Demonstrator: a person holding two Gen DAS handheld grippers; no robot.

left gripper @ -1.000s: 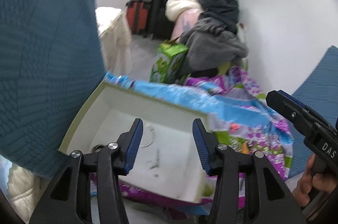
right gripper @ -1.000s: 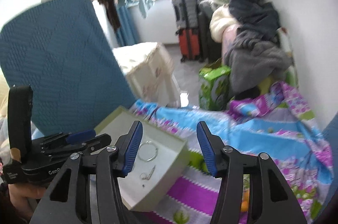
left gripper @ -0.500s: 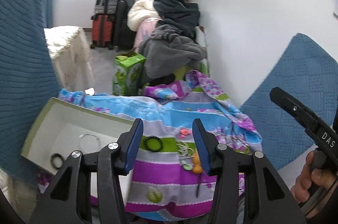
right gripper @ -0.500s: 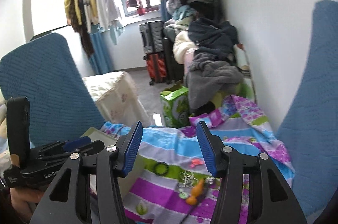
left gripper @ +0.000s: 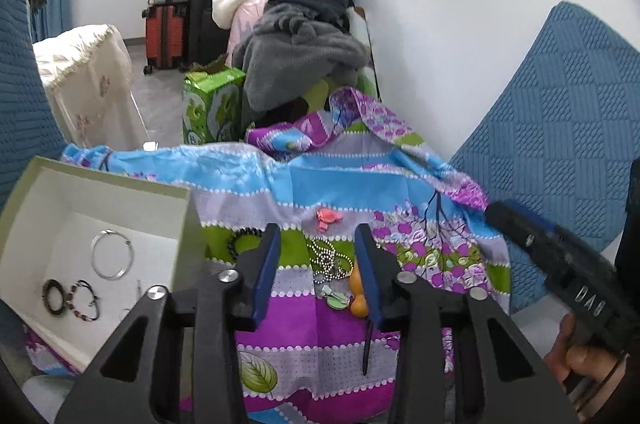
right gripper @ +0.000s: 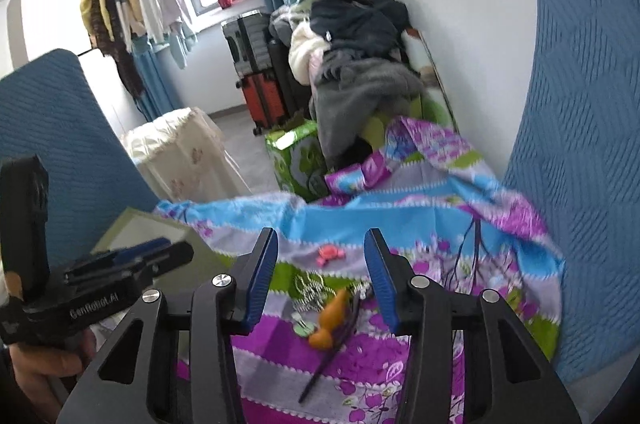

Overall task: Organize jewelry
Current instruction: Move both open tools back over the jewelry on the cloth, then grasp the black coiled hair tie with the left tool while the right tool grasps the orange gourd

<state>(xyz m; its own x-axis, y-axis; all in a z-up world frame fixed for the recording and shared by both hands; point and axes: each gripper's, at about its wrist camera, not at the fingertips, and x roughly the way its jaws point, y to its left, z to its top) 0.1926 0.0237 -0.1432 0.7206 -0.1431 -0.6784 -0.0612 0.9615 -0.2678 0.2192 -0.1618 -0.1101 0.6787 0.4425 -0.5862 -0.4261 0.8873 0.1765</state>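
Observation:
A white open box [left gripper: 176,224] sits at the left on a colourful striped cloth [left gripper: 320,180]. It holds a silver ring bangle [left gripper: 112,254], a dark ring [left gripper: 54,298] and a beaded bracelet [left gripper: 84,300]. On the cloth lie a pink clip [left gripper: 329,217], a black coiled hair tie [left gripper: 240,238], a silver bead chain [left gripper: 330,264] and an orange gourd hairpin [right gripper: 330,318]. My left gripper [left gripper: 316,252] is open and empty above the chain. My right gripper [right gripper: 320,260] is open and empty above the same pile.
Blue quilted chair backs stand at the left [right gripper: 60,128] and right [left gripper: 560,112]. A white wall [left gripper: 440,4] runs on the right. Beyond the cloth are a green carton [left gripper: 212,104], a clothes heap [left gripper: 296,36], suitcases [left gripper: 168,8] and a covered cream table [left gripper: 84,76].
Both grippers have swung right from over the box to above the jewelry pile on the cloth. Both stay open and empty.

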